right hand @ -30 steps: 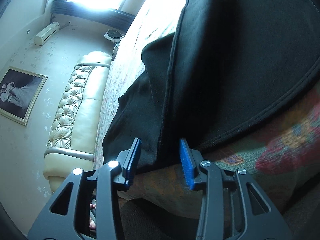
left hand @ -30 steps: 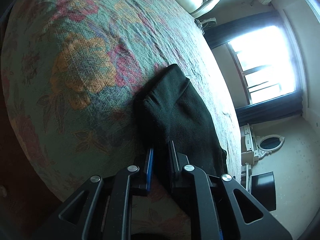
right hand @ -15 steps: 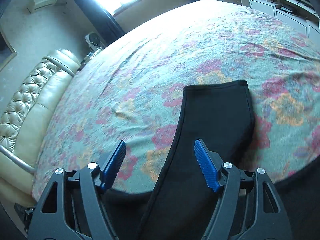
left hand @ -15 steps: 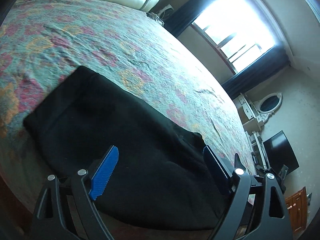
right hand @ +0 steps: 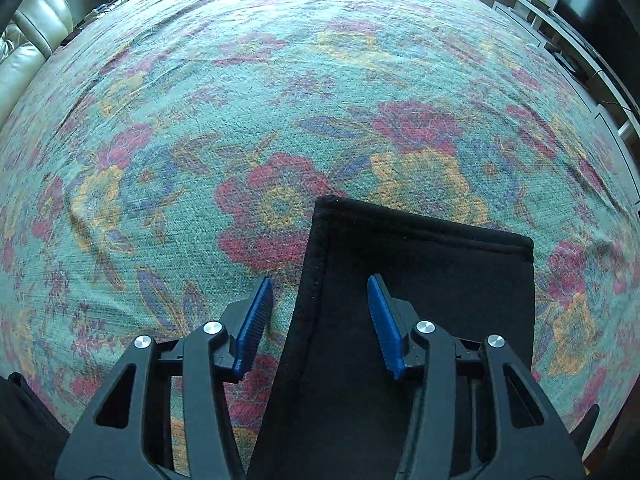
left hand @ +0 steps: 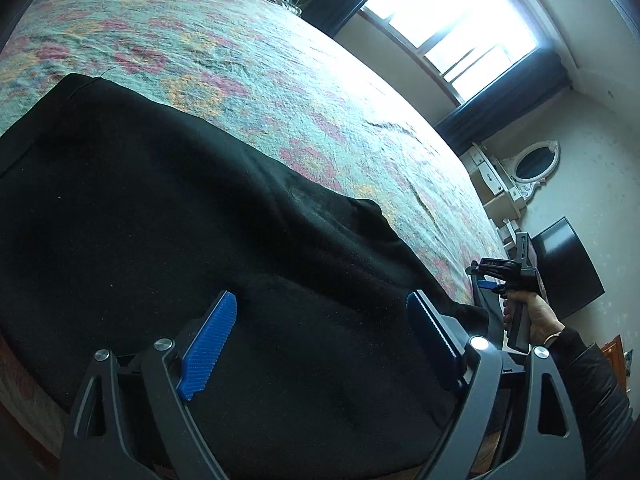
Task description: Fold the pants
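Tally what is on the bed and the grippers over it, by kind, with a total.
Black pants: 1
Floral bedspread: 1
Grippers: 2, the left gripper open over the pants, the right gripper closing astride the pants' edge
Total: 4

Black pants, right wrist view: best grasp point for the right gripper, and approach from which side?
Take the black pants at the hemmed leg end, near its left corner. That seamed side edge lies flat on the floral bedspread with bare cover beside it, so come from above, one pad on each side. The right gripper, jaws closing, already straddles that edge, nothing pinched yet.
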